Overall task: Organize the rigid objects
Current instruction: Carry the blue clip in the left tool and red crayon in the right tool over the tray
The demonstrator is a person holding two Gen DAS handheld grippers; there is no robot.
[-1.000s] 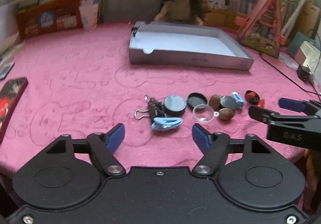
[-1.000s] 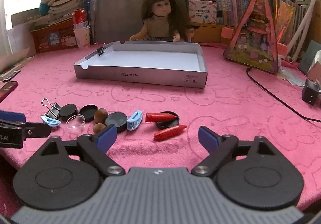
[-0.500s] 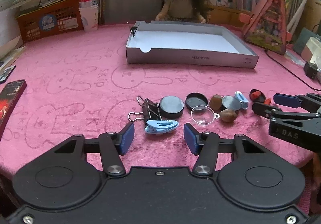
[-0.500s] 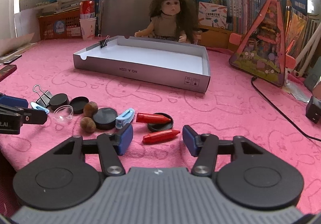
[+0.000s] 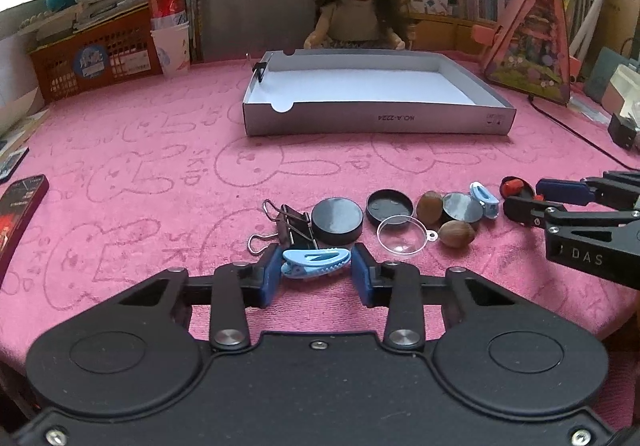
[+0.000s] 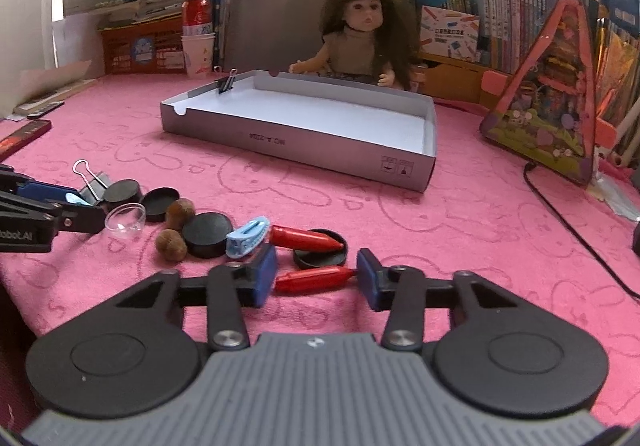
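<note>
Two claws sat low over the pink cloth [image 5: 120, 134], both aimed toward 12 o'clock. The left gripper [image 5: 316, 270] bracketed the blue hair clip [image 5: 316, 261] lying crosswise between its pads, touching or nearly so; a firm clench could not be confirmed. The right gripper [image 6: 316, 278] likewise bracketed the red crayon [image 6: 314, 280], grip equally uncertain. The grey tray [image 5: 376, 122] lay well apart at 12 o'clock.

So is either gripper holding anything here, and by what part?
Nothing is clamped yet. The left gripper brackets the blue clip end to end; the right gripper brackets the red crayon likewise. Both are open.
</note>
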